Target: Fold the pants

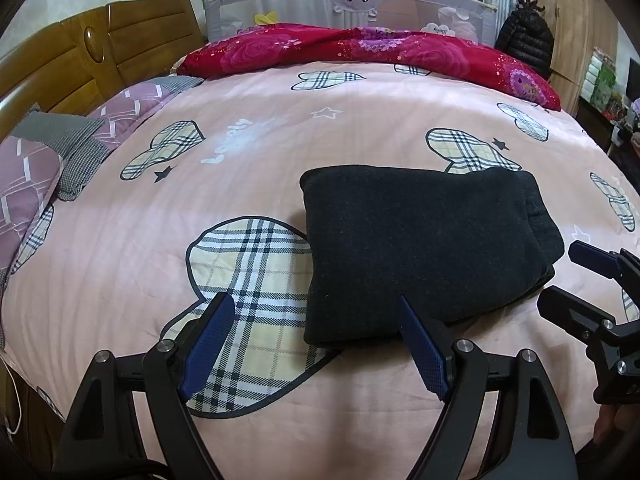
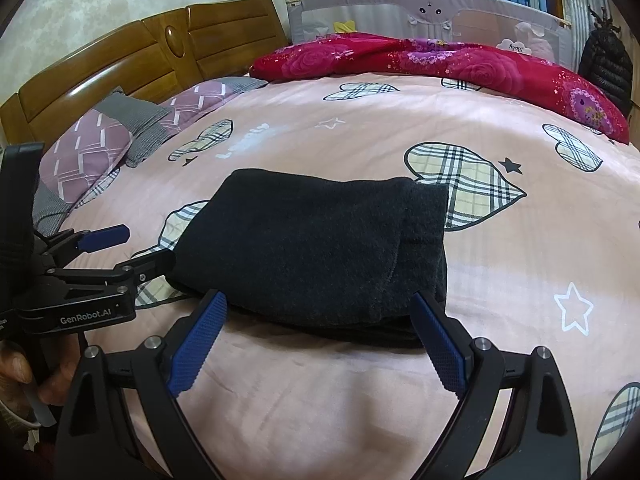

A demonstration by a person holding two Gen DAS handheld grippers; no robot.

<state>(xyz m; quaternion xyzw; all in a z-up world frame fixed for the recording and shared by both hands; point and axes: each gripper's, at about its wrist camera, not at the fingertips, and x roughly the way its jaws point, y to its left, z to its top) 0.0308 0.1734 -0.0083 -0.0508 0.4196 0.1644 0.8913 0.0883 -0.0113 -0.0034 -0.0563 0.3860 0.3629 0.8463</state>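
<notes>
Left hand-held gripper [image 1: 316,344] hangs with its 2 blue pads spread wide, gripping nothing, its right pad just at the near edge of the pants [image 1: 424,248]; my right hand-held gripper [image 2: 320,344] is likewise spread apart and empty, straddling the bundle's near edge. From the left wrist camera the pants lie at about 1 o'clock, a dark compact rectangle resting flat on the pink bed cover [image 1: 280,152]; from the right wrist camera they sit near 12 o'clock, with layered edges stacked at 3 o'clock. I judge the folding essentially finished; both tools look backed off, so the stack keeps its shape without being dragged. A red floral quilt [image 1: 360,50] lies along the far side at 12 o'clock, well apart; pillows [image 2: 100,140] sit at 10 o'clock by the wooden headboard [image 2: 120,60]. If anything remains, perhaps squaring that uneven 3 o'clock edge.
</notes>
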